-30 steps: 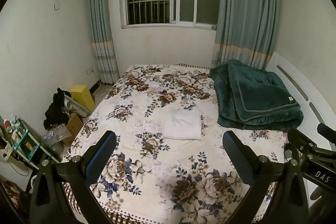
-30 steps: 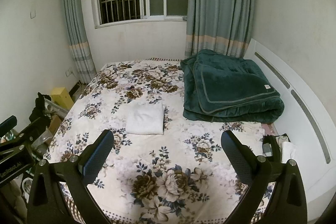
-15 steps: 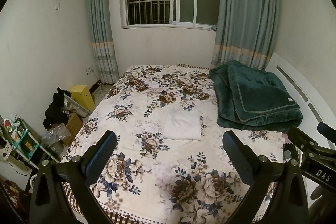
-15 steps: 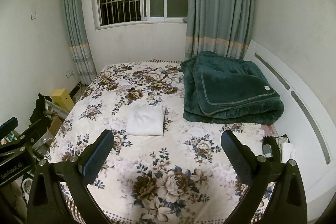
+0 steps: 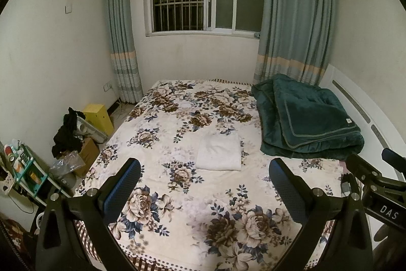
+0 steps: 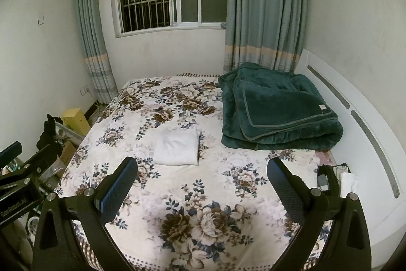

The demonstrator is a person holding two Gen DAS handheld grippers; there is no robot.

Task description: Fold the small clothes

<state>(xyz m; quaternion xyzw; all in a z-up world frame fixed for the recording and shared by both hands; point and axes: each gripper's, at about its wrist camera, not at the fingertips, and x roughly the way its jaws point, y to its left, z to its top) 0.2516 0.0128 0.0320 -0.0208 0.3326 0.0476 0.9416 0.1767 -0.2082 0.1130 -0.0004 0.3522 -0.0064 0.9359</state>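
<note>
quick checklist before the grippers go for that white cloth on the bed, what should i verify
1. Left gripper open and holding nothing: ok.
2. Right gripper open and holding nothing: ok.
3. White cloth in plain sight on the floral bedspread, nothing lying on it: ok.
4. Cloth apart from the green blanket, which lies folded to its right: ok.
5. Cloth needs folding at all: not ok, it already lies as a neat folded rectangle.
6. Other small clothes waiting on the bed: cannot tell; none show on the bedspread, and items past its right edge are unclear.
</note>
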